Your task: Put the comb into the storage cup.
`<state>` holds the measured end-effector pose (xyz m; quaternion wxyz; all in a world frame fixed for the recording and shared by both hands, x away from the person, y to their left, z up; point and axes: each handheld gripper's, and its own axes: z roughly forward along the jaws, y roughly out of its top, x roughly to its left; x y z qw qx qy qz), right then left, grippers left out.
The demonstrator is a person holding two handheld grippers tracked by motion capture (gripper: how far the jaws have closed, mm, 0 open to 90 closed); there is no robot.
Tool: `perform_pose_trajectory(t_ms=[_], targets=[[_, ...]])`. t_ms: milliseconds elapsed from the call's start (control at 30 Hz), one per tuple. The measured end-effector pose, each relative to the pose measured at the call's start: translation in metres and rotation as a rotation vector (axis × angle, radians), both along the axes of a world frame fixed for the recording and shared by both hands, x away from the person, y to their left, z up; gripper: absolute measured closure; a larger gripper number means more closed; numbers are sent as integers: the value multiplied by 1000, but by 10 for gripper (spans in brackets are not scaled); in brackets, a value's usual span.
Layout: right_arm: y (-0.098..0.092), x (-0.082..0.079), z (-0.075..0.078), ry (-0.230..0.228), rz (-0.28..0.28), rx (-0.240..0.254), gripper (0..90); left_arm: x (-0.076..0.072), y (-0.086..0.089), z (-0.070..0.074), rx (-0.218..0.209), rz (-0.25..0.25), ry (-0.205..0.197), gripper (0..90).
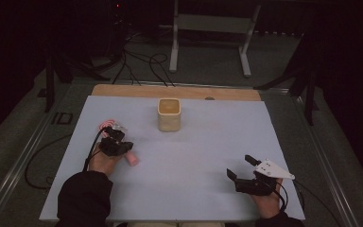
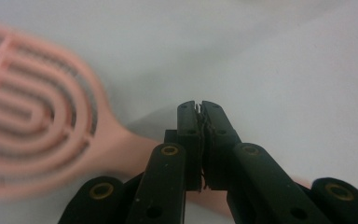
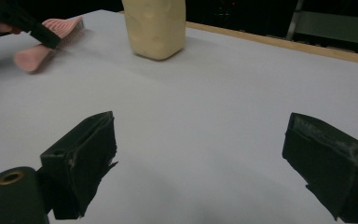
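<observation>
Here, one pink hairbrush (image 2: 42, 112) lies on the table's (image 1: 208, 156) left side; the left gripper (image 2: 199, 108), jaws pressed together and empty, sits over its handle; the right gripper (image 3: 200, 163) stands spread; one cream cup (image 1: 169, 115) stands apart.

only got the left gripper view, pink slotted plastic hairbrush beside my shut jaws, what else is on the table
Observer: A cream square-sided container stands upright at the far middle of the pale grey table.
Operator: is it touching the brush
Observer: No, the hairbrush lies apart from it, to its left and nearer you.
Operator: where's my other gripper
Observer: The right gripper sits at the near right of the table, jaws open, nothing between them.
</observation>
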<state>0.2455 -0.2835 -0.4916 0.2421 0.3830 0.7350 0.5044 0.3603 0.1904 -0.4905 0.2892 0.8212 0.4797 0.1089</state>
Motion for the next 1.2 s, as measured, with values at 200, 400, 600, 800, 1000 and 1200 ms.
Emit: perform_pose_trajectory(t_ms=[200,400,600,800,1000,1200], targets=[[0,0,0,0,-1,1,94,-15,14,-2,-13,11,-1,865],[1,0,0,3,-2,-1,94,-25,31,-3,-36,50,-5,842],[2,1,-1,7,-1,-5,94,-29,39,-2,-61,64,-20,839],[1,1,-1,1,0,-5,94,-43,42,21,-169,30,-172,809],[2,1,-1,3,1,-2,94,-61,44,44,-180,50,-352,687],[3,-1,1,-5,7,-7,95,-94,52,53,-188,62,-533,547]])
